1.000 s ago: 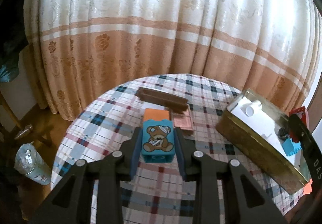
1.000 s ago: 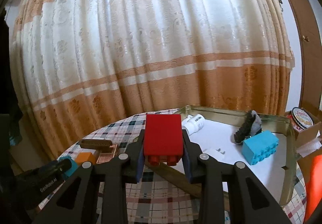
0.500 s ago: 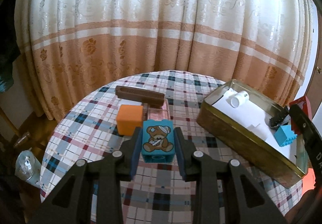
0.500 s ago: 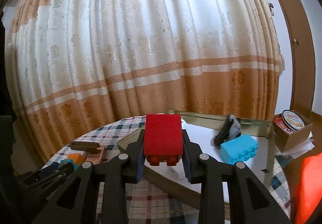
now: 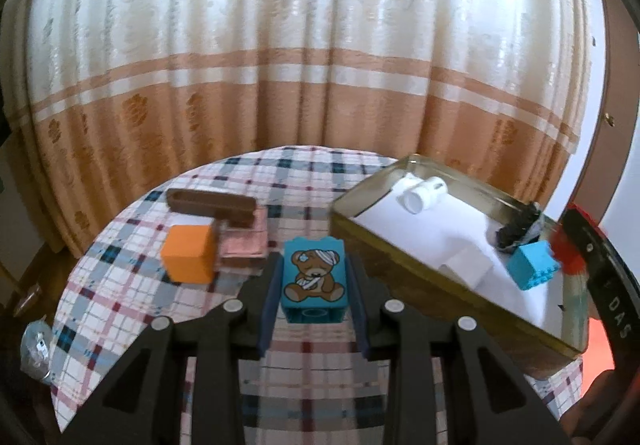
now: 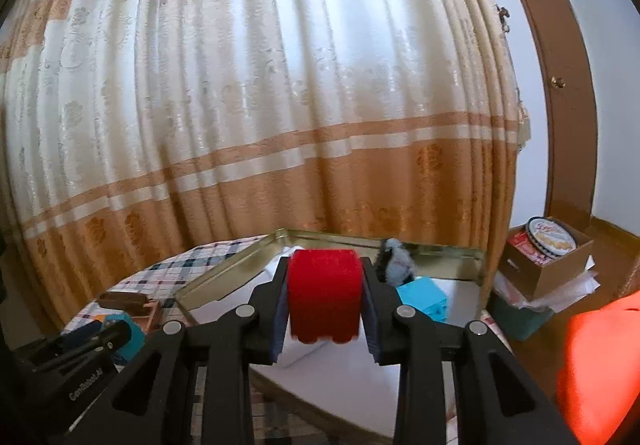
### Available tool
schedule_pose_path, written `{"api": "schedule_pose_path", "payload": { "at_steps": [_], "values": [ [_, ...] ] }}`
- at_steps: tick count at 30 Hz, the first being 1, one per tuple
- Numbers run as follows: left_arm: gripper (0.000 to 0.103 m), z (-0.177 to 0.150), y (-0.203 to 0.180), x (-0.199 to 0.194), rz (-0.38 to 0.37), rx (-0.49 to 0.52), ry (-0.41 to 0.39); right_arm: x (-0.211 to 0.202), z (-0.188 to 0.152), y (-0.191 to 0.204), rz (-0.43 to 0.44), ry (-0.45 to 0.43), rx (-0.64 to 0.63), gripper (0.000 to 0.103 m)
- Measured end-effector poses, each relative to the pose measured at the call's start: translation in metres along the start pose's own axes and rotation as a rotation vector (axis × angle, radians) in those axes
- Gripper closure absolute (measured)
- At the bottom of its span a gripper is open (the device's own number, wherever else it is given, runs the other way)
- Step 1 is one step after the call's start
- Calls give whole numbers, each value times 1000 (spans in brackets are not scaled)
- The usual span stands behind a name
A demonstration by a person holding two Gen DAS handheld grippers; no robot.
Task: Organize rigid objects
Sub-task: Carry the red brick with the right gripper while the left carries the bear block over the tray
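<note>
Now the left gripper [image 5: 314,281] has its jaws closed on a teal block with a bandaged bear [image 5: 315,279], which sits squarely between the two pads, its printed face up and its hollow underside toward the camera. It hangs above the checked cloth of the counter [image 5: 132,305], just left of the gold metal tin [image 5: 404,265]. Beyond it on the cloth lie an orange block [image 5: 189,259], a pink piece [image 5: 245,243] touching it, and a long brown piece [image 5: 212,201] across the far side of both.

Meanwhile the right gripper [image 6: 325,299] has its jaws clamped on a red block [image 6: 325,295], held centred between the pads with its studs facing the camera. It is over the tin [image 6: 224,277], above the white sheet lining it. Inside the tin a light blue block [image 5: 534,265] lies near the right end, beside a dark grey object [image 5: 518,229], and a white cylinder [image 5: 424,197] lies at the far end.
</note>
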State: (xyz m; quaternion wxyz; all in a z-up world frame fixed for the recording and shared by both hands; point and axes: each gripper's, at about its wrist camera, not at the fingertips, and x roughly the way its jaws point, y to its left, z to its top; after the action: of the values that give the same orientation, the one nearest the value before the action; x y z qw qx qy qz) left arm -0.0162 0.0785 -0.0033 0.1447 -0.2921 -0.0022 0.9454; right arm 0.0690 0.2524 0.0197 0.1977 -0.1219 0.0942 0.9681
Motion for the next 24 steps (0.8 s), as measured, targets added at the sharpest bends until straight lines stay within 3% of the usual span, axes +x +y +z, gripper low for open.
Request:
{"api": "schedule_pose_path", "payload": {
  "at_steps": [12,24],
  "values": [
    [72,14,-44,7,-75,55,-17,10,6,-42,-79,21,50,69],
    [72,23,-81,26,-122,108,-18,16,5,-44,-113,51,32,69]
  ]
}}
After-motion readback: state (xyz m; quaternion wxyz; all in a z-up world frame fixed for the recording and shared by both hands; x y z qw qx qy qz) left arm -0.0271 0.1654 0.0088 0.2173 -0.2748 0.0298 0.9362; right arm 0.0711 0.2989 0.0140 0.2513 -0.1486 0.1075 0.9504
